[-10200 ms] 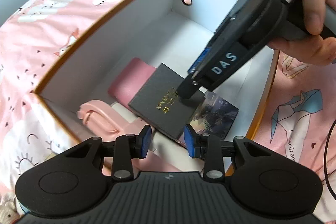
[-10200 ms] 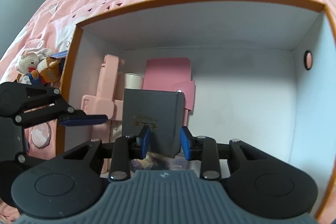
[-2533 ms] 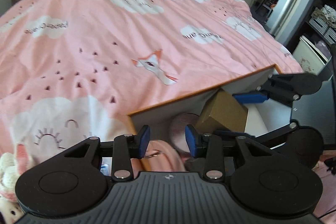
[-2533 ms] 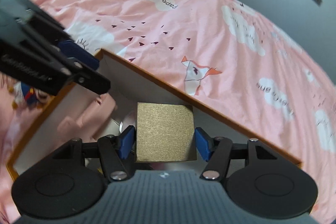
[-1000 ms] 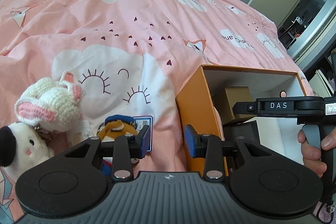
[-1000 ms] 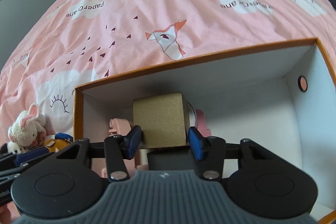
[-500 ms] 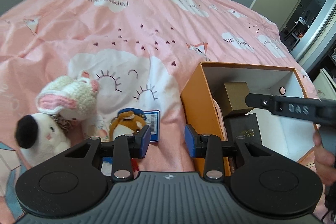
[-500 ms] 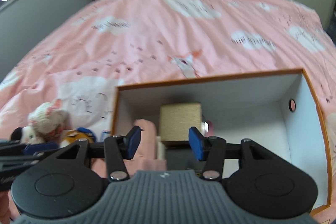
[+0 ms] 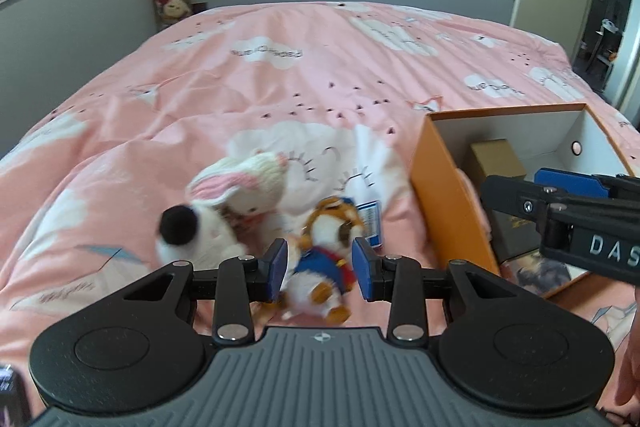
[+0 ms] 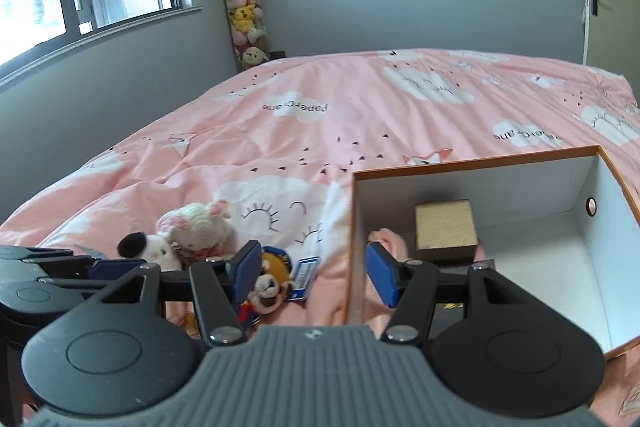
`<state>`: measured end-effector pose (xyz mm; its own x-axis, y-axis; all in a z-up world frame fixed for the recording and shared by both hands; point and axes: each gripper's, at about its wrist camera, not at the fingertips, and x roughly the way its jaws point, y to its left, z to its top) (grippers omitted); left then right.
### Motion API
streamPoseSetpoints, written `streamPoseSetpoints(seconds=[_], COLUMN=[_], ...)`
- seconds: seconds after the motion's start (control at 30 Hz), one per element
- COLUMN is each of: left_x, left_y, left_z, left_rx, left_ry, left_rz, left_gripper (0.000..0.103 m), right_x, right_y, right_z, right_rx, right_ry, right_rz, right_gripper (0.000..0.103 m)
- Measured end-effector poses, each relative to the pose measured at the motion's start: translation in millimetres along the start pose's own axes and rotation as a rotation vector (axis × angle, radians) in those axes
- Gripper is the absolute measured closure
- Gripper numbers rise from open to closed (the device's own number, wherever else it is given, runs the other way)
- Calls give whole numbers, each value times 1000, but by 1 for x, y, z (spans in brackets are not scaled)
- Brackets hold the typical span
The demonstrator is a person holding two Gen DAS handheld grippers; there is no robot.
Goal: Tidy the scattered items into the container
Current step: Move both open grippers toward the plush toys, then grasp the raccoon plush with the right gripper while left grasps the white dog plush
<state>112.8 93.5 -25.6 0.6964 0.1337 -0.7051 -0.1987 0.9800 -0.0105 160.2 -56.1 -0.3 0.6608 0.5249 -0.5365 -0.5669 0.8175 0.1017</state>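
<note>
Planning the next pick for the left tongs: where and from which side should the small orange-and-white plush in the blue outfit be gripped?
Grip the small orange-and-white plush in the blue outfit across its soft blue-clad body, coming from above. It lies on the pink bedspread already framed by the open left tongs; the body looks wider than its limbs.

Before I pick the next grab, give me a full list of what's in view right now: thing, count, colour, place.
Box: 1, orange outside, white inside, on the bed at right.
Gold box: 1, inside the box, near its back wall.
Dark box: 1, inside, nearer the front.
Pink item: 1, inside, by the left wall.
Bunny toy: 1, white and pink, on the bed left of the box.
White toy: 1, black ear, beside the bunny.
Orange toy: 1, blue outfit, tagged, nearest.
Bedspread: 1, pink, clouds.
Hanging toys: several, far corner.
Left gripper: open, empty.
Right gripper: opening, empty.
</note>
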Motion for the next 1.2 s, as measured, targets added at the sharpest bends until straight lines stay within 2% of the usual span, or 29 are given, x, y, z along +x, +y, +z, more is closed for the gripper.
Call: streamPoseSetpoints(seconds=[0.1, 0.27, 0.43, 0.53, 0.7, 0.8, 0.93, 1.2], left_x=[-5, -4, -8, -5, 6, 15, 26, 59], left_y=[9, 26, 45, 56, 65, 70, 75, 74], left_z=[-10, -22, -28, -30, -29, -26, -20, -14], left_rx=[-22, -73, -116, -164, -200, -222, -239, -289], left_ry=[10, 55, 35, 44, 71, 96, 108, 166], left_rz=[41, 35, 32, 3, -16, -24, -24, 7], left_gripper=[60, 60, 60, 60, 60, 54, 54, 49], right_x=[1, 8, 18, 26, 46, 62, 84, 121], right_y=[13, 31, 42, 48, 57, 60, 58, 53], right_z=[-12, -27, -34, -36, -39, -40, -33, -18], right_rx=[-23, -63, -105, -129, -169, -173, -155, -130], right_ry=[16, 55, 90, 115, 181, 240, 290, 328], right_rz=[-12, -21, -11, 5, 35, 59, 83, 99], right_gripper=[42, 42, 43, 49, 50, 54, 67, 69])
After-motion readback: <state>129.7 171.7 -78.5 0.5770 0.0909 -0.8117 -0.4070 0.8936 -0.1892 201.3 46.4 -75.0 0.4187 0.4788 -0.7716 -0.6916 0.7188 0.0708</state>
